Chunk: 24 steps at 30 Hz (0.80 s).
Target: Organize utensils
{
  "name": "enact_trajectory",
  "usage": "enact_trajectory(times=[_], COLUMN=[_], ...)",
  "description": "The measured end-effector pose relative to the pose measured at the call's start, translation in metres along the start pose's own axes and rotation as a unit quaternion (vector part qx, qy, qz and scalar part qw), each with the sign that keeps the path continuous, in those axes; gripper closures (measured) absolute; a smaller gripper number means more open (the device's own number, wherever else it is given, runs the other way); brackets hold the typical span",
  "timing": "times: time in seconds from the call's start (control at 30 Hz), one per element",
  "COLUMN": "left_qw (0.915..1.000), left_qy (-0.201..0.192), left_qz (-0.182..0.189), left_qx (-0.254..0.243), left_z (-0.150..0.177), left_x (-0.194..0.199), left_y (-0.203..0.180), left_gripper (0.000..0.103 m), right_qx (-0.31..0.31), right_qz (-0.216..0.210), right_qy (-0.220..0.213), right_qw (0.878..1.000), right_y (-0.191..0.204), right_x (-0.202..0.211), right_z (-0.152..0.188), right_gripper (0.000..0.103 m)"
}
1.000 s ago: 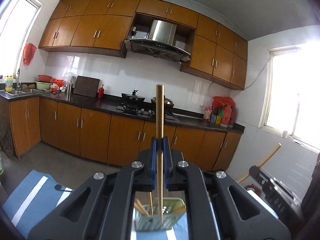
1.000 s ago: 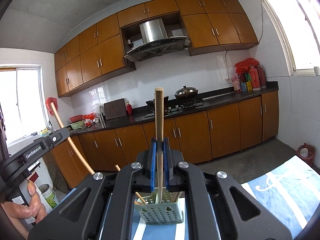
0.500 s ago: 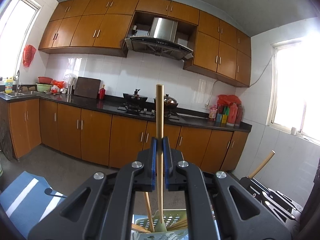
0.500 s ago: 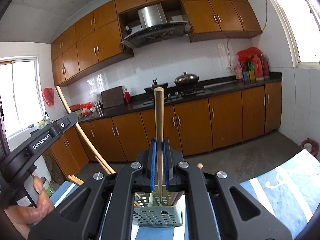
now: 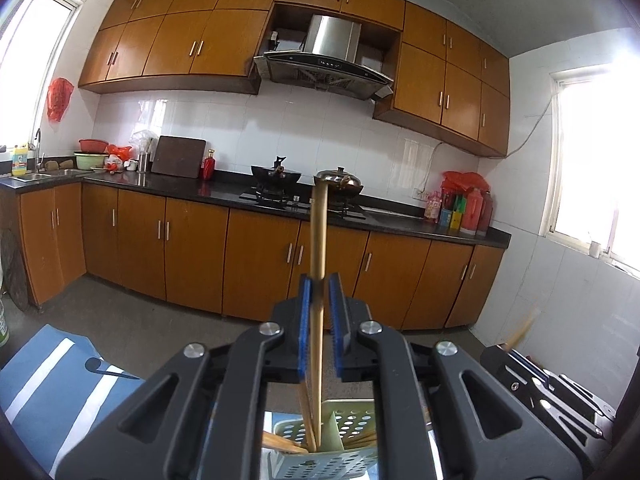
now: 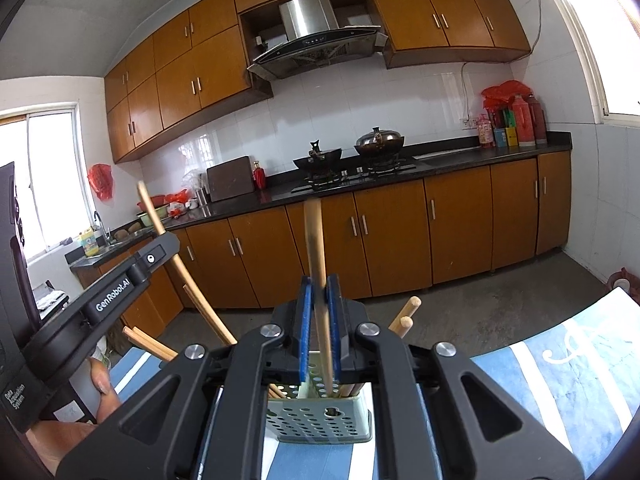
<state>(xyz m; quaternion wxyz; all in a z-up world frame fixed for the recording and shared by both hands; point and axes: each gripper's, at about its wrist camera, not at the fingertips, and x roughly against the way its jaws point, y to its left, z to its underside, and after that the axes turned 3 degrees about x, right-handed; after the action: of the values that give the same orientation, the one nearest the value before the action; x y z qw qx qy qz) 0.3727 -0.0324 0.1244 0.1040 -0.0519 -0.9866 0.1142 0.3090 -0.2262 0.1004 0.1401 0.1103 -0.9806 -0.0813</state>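
A pale green perforated utensil holder (image 5: 324,450) (image 6: 320,416) stands on a blue striped cloth (image 6: 552,384) and holds several wooden chopsticks. My left gripper (image 5: 319,328) has its jaws slightly apart around a wooden chopstick (image 5: 320,248) whose lower end is inside the holder. My right gripper (image 6: 320,328) likewise has its jaws slightly apart around a blurred chopstick (image 6: 314,248) that reaches down into the holder. The left gripper's body (image 6: 100,304) shows at the left of the right wrist view.
A kitchen lies beyond: brown cabinets (image 5: 192,248), a black counter with a stove and pots (image 6: 352,152), a range hood (image 5: 328,60). The cloth's edge (image 5: 52,384) borders grey floor. A hand (image 6: 64,432) holds the left gripper.
Both grippers have come down over the holder and their jaws have parted a little; both chopsticks have slid down into the holder and now lean between the pads.
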Motion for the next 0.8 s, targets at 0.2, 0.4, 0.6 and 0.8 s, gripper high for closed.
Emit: enact_trajectory(times=[0.2, 0.4, 0.6, 0.8], left_qw=[1.0000, 0.9998, 0.9999, 0.9999], left_qy=[-0.003, -0.010, -0.009, 0.009], left_qz=[0.001, 0.007, 0.002, -0.010], left_qx=[0.006, 0.012, 0.014, 0.005], left_z=[-0.006, -0.014, -0.016, -0.005], left_x=[0.009, 0.034, 0.072, 0.119], left_y=[0.004, 0.010, 0.029, 0.054], left_gripper=[0.084, 0.075, 0.066, 0.057], right_qx=[0.000, 0.008, 0.009, 0.014], right_qz=[0.004, 0.010, 0.021, 0.033], right_qy=[-0.010, -0.028, -0.034, -0.030], right_qw=[1.000, 1.000, 0.999, 0.999], right_y=[0.001, 0.002, -0.003, -0.004], right_x=[0.007, 0.030, 0.061, 0.096], right_z=[-0.004, -0.013, -0.010, 0.003], right_gripper=[0.077, 0.074, 0.062, 0.045])
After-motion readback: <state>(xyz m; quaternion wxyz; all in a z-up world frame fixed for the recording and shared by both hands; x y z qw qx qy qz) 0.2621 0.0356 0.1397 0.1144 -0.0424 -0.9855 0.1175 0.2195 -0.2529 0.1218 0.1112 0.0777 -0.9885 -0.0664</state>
